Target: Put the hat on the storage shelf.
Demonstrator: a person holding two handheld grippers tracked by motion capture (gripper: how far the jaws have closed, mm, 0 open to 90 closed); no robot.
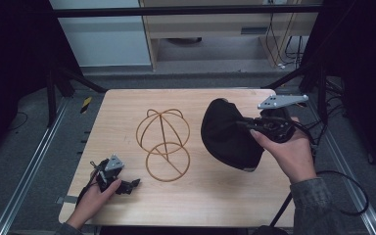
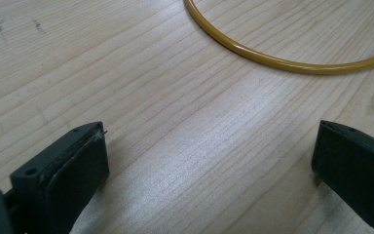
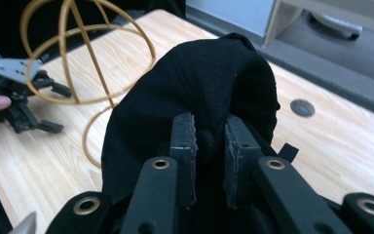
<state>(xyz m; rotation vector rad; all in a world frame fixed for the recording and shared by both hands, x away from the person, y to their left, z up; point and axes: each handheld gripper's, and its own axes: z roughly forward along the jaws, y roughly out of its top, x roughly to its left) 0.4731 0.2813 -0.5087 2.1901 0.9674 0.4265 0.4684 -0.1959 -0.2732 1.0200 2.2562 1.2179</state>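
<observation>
A gold wire hat stand [image 1: 163,143] sits near the middle of the pale wooden counter [image 1: 210,196], its domed cage of hoops rising above a flat round base ring that lies on the wood. To the right of the stand, close by but not touching it, a black cap [image 1: 226,133] is held up off the counter by the right tool [image 1: 247,123], gripped in the person's right hand [image 1: 289,152]. In the right gripper view the two jaws stand nearly together, clamped on a pinched fold of the black cap [image 3: 209,87], whose fabric bulges up and over them; the stand [image 3: 85,53] is seen beyond it to the left. Below and left of the stand, near the counter's front edge, the left tool [image 1: 129,185] rests low over the wood in the person's left hand [image 1: 95,198], its jaws pointing toward the stand's base ring. In the left gripper view those jaws stand wide apart with bare wood between them and nothing held, and an arc of the stand's base ring [image 2: 282,61] curves across the wood ahead of them, a short way off.
</observation>
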